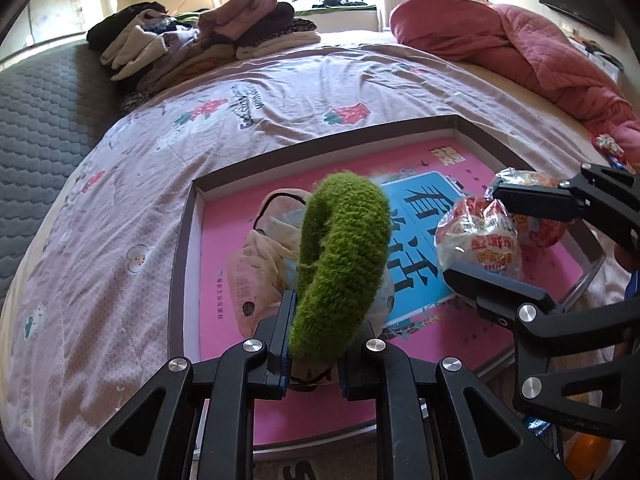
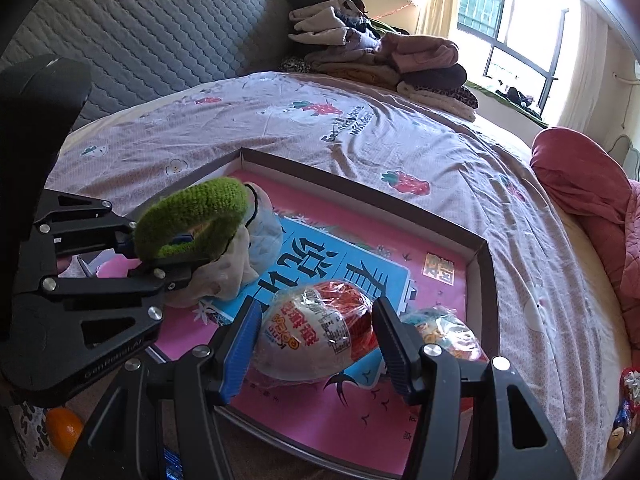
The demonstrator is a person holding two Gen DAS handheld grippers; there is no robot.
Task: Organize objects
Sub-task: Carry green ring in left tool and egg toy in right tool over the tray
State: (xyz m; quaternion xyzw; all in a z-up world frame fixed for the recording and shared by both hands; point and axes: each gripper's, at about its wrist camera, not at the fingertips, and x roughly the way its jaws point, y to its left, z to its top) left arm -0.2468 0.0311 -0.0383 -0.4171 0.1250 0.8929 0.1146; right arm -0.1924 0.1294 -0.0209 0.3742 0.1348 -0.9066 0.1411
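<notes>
My left gripper [image 1: 320, 332] is shut on a fuzzy green ring [image 1: 340, 264], which stands up between its fingers just above a beige cloth pouch [image 1: 260, 256] with a black cord. The pouch lies in a shallow box [image 1: 188, 232] with a pink and blue printed floor, set on the bed. My right gripper [image 2: 316, 340] is shut on a round red-and-white wrapped snack [image 2: 312, 332], low over the box floor. A second wrapped snack [image 2: 440, 332] lies just right of it. The right wrist view shows the left gripper [image 2: 168, 248] and the green ring [image 2: 192, 212] at the box's left end.
The box rests on a pink printed bedsheet [image 1: 120, 200]. A pile of folded clothes [image 1: 200, 40] sits at the far side, a red quilt [image 1: 520, 40] at the right. A grey padded headboard [image 2: 140, 28] lies behind. An orange [image 2: 64, 428] lies below the bed edge.
</notes>
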